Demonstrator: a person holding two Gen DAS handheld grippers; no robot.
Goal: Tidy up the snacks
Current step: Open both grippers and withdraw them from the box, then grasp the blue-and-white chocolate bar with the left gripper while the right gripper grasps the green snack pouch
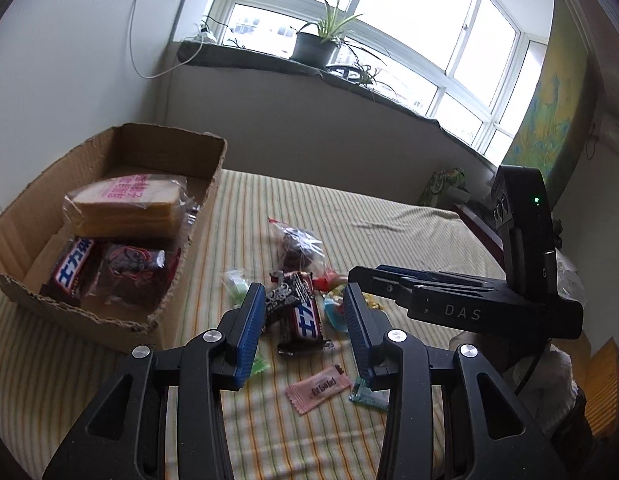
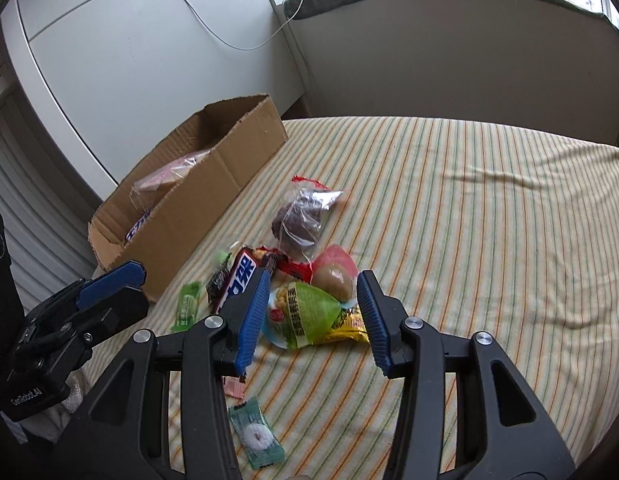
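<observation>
A cardboard box (image 1: 197,208) at the left of the striped bed holds a wrapped bread pack (image 1: 125,210), a Snickers bar (image 1: 71,268) and a dark wrapped snack (image 1: 131,276); the box also shows in the right wrist view (image 2: 213,200). A pile of loose snacks lies on the bed. My left gripper (image 1: 305,300) is open above a Snickers bar (image 1: 307,322) in the pile. My right gripper (image 2: 313,284) is open above a green-and-yellow packet (image 2: 309,316) and a brown egg-shaped snack (image 2: 333,280). A clear bag with a dark bun (image 2: 301,216) lies beyond.
A pink sachet (image 1: 317,388), small green sachets (image 2: 187,304) and a teal candy (image 2: 257,438) lie scattered near me. The striped bedsheet (image 2: 489,240) stretches to the right. A white wall and a windowsill with potted plants (image 1: 313,44) stand behind.
</observation>
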